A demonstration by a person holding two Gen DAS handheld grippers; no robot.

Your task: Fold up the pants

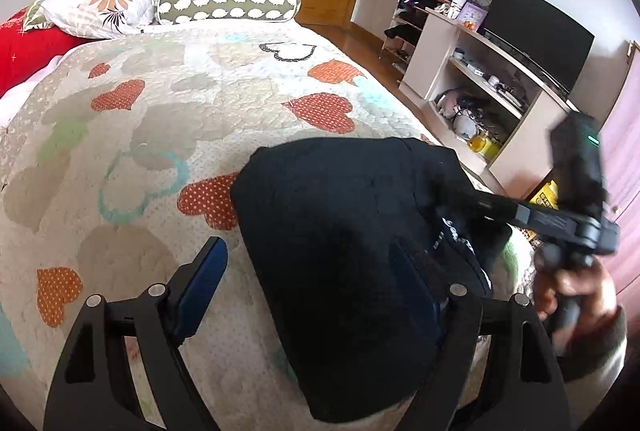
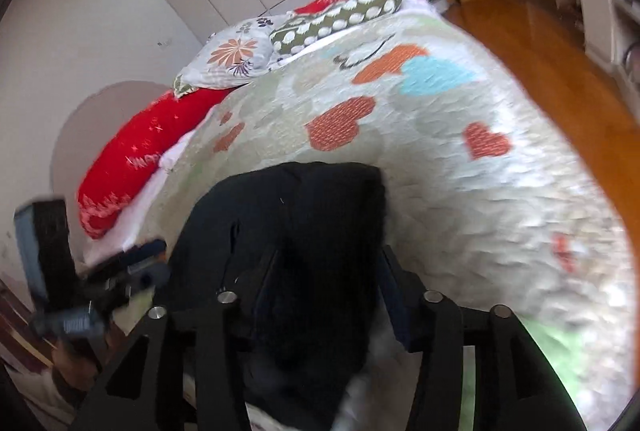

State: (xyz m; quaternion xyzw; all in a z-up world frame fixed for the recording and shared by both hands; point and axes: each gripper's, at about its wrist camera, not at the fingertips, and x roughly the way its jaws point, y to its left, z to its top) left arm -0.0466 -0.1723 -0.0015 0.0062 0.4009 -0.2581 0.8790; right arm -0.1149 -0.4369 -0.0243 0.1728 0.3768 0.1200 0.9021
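Folding Black Pants at the Bed's Near Corner

Hiding most of its own folds, the black pants lie as a dark bundle on the heart-print quilt, close to the bed's near edge; seams and layers are hard to make out in the dark cloth, and only a strip of white lettering shows on the right side. The left gripper stands with jaws wide: its left finger is over bare quilt, its right finger against or over the bundle, touching or not I cannot tell. The right gripper is blurred in its own view; its jaws are about half apart with the pants' dark cloth between them, though whether the pads press on it is unclear. A hand holding that gripper is cut off at the frame's edge.

Beyond the bundle the quilt runs open up to the pillows. Wooden floor borders the bed's right side, with a shelf unit and television past it.
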